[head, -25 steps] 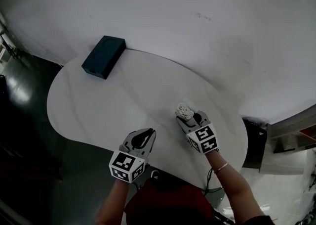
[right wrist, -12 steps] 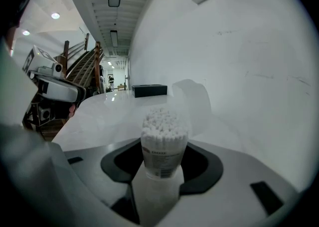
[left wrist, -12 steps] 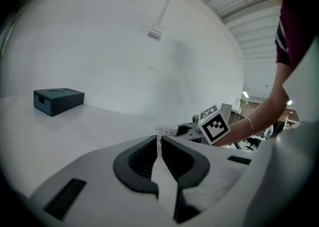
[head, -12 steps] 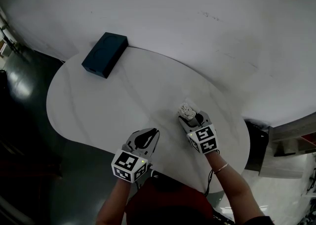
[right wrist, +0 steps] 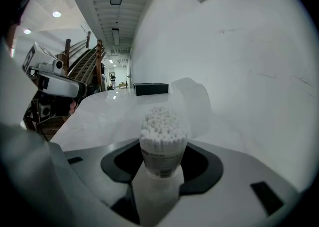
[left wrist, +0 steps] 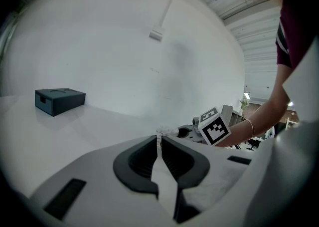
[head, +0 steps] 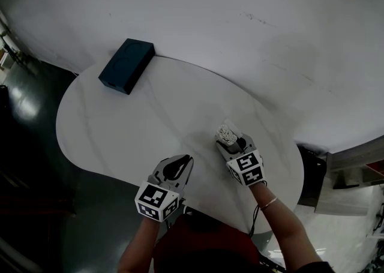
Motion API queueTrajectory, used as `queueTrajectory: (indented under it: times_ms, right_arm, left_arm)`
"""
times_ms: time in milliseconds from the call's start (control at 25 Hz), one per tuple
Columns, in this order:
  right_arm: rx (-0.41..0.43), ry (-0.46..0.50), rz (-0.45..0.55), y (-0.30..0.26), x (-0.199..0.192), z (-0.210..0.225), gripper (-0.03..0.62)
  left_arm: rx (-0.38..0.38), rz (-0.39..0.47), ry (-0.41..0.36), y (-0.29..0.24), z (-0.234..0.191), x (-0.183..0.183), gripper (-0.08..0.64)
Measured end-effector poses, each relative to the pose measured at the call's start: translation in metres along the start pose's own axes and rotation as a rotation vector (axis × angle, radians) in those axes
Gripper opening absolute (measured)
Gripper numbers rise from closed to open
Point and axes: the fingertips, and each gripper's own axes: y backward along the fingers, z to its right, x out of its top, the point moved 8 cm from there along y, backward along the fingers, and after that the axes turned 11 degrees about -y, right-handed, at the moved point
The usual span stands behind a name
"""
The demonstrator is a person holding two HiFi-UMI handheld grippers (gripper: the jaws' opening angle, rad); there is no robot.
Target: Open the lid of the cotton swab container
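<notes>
Nothing was changed: the swab container (right wrist: 163, 143) was kept clamped in the right gripper (head: 230, 143), the left gripper (left wrist: 158, 140) kept closed and empty, lid work unadvanced.

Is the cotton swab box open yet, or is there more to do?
Done: the right gripper is clamped on the cotton swab container. In hand: just that hold; the left gripper is shut, apart from it. Left: opening, probably. The swab tips show, but whether a clear lid covers them I cannot tell.
</notes>
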Motion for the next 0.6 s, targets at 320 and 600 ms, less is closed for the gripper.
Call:
queueTrajectory:
  times_ms: [320, 600]
  right_arm:
    - [0.0, -0.007, -0.002, 0.001, -0.001, -0.001, 0.222]
    - [0.019, -0.047, -0.025, 0.008, -0.004, 0.001, 0.224]
  left_arm:
    - [0.009, 0.001, -0.001, 0.01, 0.002, 0.0, 0.048]
    - [-0.003, 0.001, -0.006, 0.017, 0.011, 0.0, 0.048]
